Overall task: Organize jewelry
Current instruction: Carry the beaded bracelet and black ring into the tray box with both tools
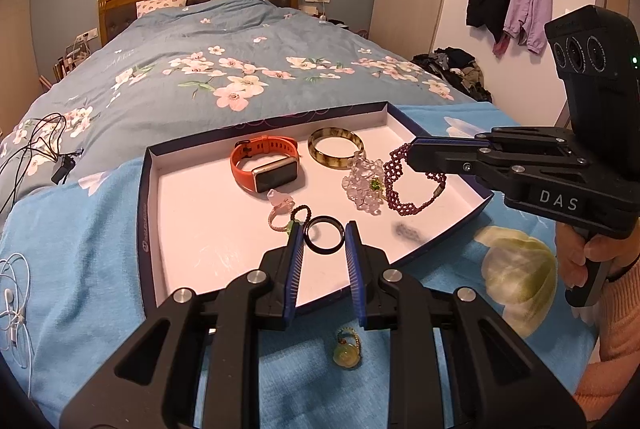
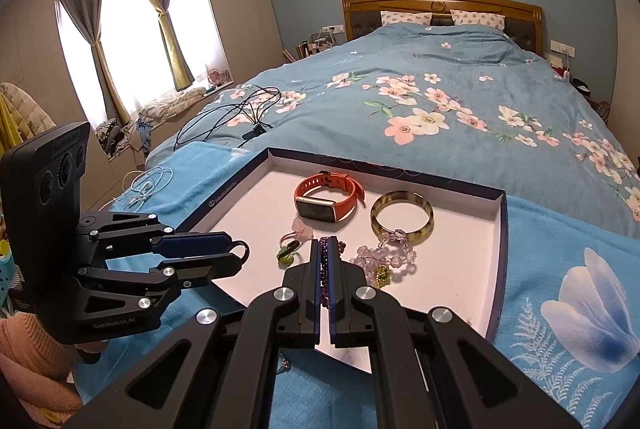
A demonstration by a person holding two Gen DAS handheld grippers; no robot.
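Mostly bed w/ floral duvet, blue towel, curtained window

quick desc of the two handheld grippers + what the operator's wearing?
Both grippers are black angular linkage frames with silver pivot bolts and blue ribbed finger pads. Right gripper is marked "DAS"; left gripper reads "GenRobot.AI". Each carries a black multi-lens camera block. Peach knit sleeve.

hidden: purple bead bracelet mostly between right hand-held gripper pads | blurred: grey smudge on tray
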